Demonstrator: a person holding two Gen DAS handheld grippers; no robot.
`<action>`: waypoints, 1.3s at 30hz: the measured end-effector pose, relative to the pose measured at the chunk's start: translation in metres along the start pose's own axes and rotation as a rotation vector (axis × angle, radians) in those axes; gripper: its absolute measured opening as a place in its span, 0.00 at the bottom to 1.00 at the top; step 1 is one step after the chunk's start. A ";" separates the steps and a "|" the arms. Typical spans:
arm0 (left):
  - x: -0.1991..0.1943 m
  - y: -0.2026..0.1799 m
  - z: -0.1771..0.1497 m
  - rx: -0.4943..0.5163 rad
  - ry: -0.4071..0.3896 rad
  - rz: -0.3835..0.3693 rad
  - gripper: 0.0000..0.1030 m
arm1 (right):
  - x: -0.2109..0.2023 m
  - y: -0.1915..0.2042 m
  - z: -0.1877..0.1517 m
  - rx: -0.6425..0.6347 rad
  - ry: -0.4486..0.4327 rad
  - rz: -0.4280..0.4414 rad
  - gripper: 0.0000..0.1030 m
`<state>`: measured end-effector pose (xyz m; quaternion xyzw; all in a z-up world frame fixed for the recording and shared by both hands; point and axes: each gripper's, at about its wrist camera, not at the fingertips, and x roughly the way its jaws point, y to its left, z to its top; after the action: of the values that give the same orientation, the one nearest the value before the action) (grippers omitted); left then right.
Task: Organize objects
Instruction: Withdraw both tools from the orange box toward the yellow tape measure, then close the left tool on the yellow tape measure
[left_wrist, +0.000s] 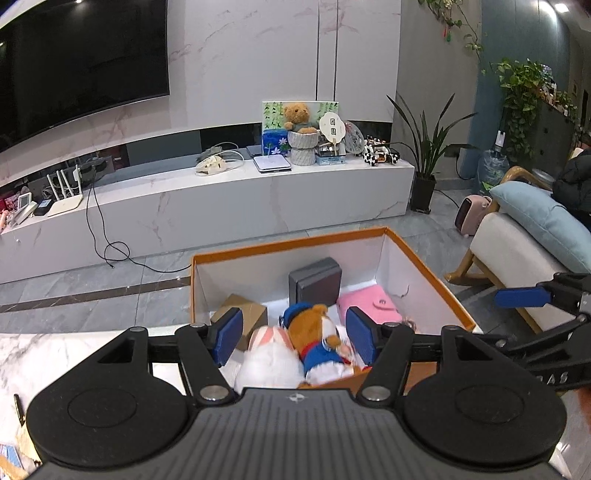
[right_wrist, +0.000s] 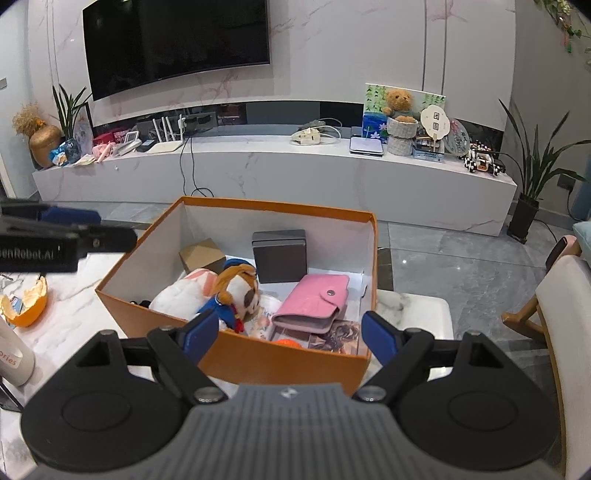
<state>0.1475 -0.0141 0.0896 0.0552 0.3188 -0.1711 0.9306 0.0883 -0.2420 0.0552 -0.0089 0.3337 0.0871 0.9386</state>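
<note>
While both the left tongs (left_wrist: 293, 338) and right tongs (right_wrist: 286, 338) are held apart and empty above the orange box (right_wrist: 258, 360) on the table (right_wrist: 70, 291), the plush dog (right_wrist: 236, 290) inside could be snagged alongside the white plush (right_wrist: 181, 295) touching it.

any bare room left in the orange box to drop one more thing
Bare white floor shows in the orange box along the far wall, right of the grey tin and beyond the pink wallet. The left and near side is crowded: plush toys, cardboard box, cards.
</note>
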 end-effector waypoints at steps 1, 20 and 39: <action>-0.002 0.001 -0.003 -0.004 0.000 -0.001 0.71 | -0.002 0.000 -0.002 0.004 -0.001 0.002 0.83; 0.000 0.011 -0.118 -0.148 0.144 -0.038 0.74 | -0.008 0.024 -0.056 -0.029 0.073 0.039 0.83; 0.045 -0.017 -0.146 -0.058 0.247 -0.111 0.75 | 0.007 0.034 -0.076 -0.073 0.148 0.074 0.83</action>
<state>0.0910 -0.0120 -0.0533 0.0312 0.4381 -0.2050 0.8747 0.0406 -0.2135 -0.0075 -0.0372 0.3986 0.1331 0.9066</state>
